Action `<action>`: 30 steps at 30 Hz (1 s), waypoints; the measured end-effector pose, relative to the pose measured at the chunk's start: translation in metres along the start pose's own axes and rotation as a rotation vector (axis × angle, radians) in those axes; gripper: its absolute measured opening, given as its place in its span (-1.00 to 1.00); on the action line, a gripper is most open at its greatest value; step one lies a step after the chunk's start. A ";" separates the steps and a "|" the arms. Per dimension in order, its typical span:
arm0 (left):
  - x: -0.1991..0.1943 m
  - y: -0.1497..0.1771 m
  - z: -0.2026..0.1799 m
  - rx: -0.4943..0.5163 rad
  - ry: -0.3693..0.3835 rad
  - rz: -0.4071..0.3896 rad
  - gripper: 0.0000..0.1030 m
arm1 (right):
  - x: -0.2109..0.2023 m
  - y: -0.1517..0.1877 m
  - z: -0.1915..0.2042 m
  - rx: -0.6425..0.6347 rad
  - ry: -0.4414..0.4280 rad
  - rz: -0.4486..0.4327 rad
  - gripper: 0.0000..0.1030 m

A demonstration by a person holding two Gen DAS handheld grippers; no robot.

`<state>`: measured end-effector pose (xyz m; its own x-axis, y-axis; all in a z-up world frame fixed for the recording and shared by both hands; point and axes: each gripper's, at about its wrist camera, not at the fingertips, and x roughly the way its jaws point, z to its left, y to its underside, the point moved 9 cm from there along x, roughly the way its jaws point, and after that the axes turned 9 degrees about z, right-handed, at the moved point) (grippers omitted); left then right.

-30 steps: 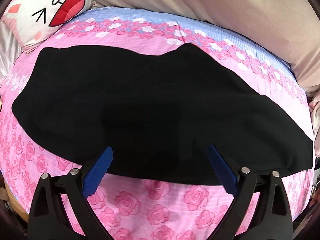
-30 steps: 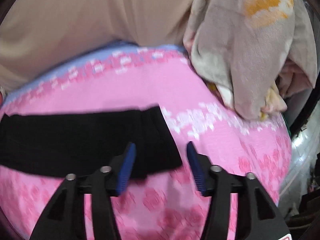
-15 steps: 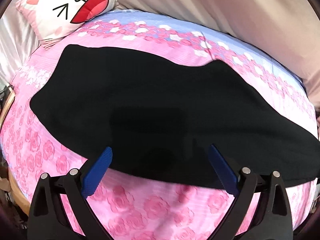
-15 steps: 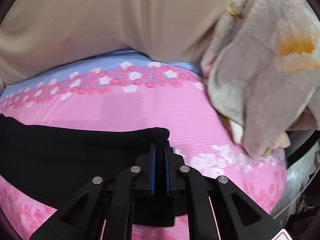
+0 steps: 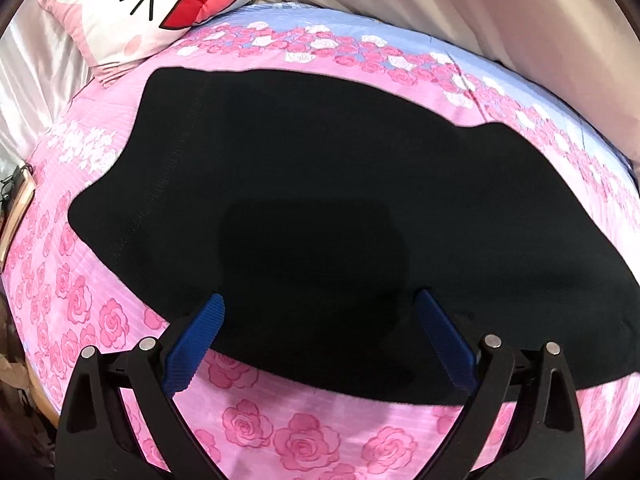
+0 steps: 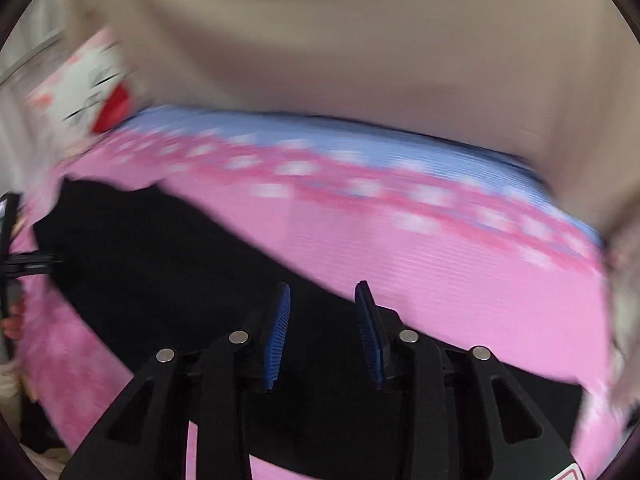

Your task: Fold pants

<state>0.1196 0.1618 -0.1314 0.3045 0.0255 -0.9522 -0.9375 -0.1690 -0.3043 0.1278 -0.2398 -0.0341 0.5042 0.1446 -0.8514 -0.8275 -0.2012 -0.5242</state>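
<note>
Since the earlier frame the right tool (image 6: 322,312) has let go of the black pants (image 5: 320,216); its jaws are opening, nothing pinched, cloth below them. The left tool (image 5: 320,332), tilted steeply down, has slid along, spread wide and empty above the near hem. Pants lie flat on the bed (image 5: 304,436), pillow (image 5: 140,4) beyond.

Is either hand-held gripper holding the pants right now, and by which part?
Neither. The left hand-held gripper is wide open over the near edge of the pants. The right hand-held gripper is opening above them, its pads clear of the cloth.
</note>
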 end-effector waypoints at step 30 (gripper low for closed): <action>-0.023 0.017 -0.014 0.092 -0.064 -0.153 0.91 | 0.070 0.021 0.105 0.026 0.063 0.060 -0.75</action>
<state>0.0993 0.1447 -0.1137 0.4362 0.1068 -0.8935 -0.8933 -0.0680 -0.4443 0.1201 -0.1317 -0.1026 0.4671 0.0713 -0.8814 -0.8627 -0.1820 -0.4719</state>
